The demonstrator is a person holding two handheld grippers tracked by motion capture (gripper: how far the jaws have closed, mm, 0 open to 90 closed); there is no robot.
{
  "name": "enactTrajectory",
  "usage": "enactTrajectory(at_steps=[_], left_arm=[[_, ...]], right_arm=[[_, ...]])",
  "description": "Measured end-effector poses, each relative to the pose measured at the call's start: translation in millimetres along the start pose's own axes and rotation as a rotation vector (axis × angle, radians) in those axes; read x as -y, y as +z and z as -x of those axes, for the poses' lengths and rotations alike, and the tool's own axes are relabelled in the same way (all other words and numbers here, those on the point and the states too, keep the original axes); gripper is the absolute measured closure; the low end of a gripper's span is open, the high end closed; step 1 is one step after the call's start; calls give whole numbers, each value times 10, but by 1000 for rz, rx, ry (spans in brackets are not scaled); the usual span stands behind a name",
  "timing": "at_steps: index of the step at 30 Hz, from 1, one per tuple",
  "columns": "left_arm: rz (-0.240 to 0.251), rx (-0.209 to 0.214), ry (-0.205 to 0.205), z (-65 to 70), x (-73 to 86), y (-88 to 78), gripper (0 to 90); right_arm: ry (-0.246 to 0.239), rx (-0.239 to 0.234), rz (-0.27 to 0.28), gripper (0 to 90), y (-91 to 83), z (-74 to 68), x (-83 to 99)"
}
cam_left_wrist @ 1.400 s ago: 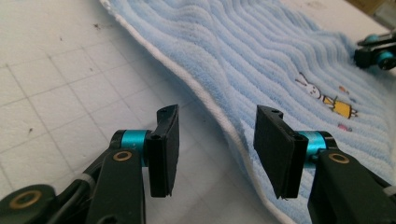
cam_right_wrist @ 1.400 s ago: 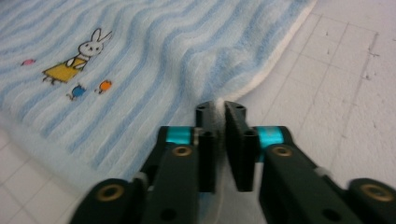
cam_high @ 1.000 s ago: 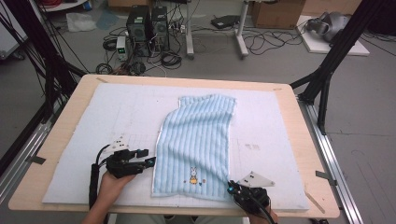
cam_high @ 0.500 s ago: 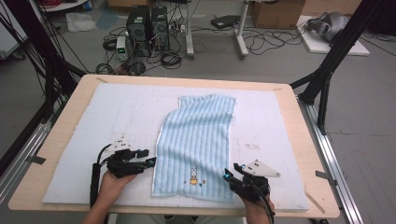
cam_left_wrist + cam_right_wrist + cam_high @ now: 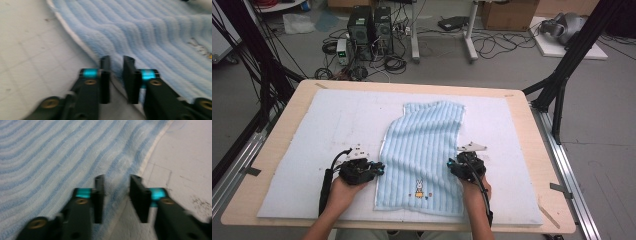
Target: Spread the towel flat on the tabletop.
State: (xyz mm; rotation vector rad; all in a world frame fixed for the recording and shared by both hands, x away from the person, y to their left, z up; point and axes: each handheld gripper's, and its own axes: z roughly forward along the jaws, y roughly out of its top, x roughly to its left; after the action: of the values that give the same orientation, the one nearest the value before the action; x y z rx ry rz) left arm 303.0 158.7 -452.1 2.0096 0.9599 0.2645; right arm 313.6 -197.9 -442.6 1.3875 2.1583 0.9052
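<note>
Cables, computer towers and a cardboard box crowd the floor beyond your wooden table, which carries a pale blue-white mat. Take the little embroidered rabbit as your landmark. It sits on the near part of a light blue striped towel, which lies flat on the mat and runs from just this side of the rabbit away toward the far edge, leaning a little to the right as it goes.

Your left gripper rests to the left of the rabbit, at the towel's left hem. In the left gripper view your left gripper has its jaws drawn close, with a narrow slot between them, and the towel's white-edged hem runs into that slot (blur keeps you from seeing the pads bite, yet the jaws have just been closing onto that hem and now stand about as tight as they go).

Your right gripper sits to the right of the rabbit and slightly farther from you, at the right hem. In the right gripper view your right gripper shows a wider gap; its jaws have just been closing, the towel's edge lies between them, and the pads stand clear of the fabric on both sides.
</note>
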Motion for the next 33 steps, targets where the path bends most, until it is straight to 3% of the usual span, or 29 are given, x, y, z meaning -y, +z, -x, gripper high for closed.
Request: enactTrajectory(at_steps=[1, 2, 5, 9, 12, 13, 15, 18, 20, 24, 26, 31, 33], left_arm=[[-1, 7, -6, -13, -5, 3, 869], [-3, 2, -1, -12, -15, 8, 875], [-4, -25, 6, -36, -58, 32, 877], [-6, -57, -7, -108, -122, 89, 877], [3, -51, -20, -116, -134, 90, 868], [2, -43, -27, -112, -130, 83, 846], [8, -24, -32, -105, -122, 59, 687], [51, 4, -33, -90, -77, -7, 584], [53, 22, -34, -91, -36, -30, 509], [60, 36, -37, -90, 44, -93, 473], [56, 42, -38, -57, 76, -139, 472], [22, 51, -17, 42, 146, -178, 528], [14, 32, 5, 83, 157, -180, 552]], right_arm=[[-13, -1, -2, 833, 13, -6, -13], [-34, -3, -2, 857, 24, -22, -25], [-57, 29, 3, 862, 75, -30, -73], [-34, 82, 26, 861, 151, 13, -148], [-6, 106, 36, 846, 216, 60, -190], [7, 102, 39, 829, 228, 67, -190], [16, 98, 51, 785, 218, 62, -178], [11, 80, 77, 716, 140, 41, -138], [-5, 62, 100, 665, 58, 20, -99], [-31, 37, 147, 562, -120, -20, -1], [-25, -8, 168, 537, -207, -30, 63], [-56, -51, 108, 507, -340, -65, 219], [-62, -28, 105, 520, -397, -89, 291]])
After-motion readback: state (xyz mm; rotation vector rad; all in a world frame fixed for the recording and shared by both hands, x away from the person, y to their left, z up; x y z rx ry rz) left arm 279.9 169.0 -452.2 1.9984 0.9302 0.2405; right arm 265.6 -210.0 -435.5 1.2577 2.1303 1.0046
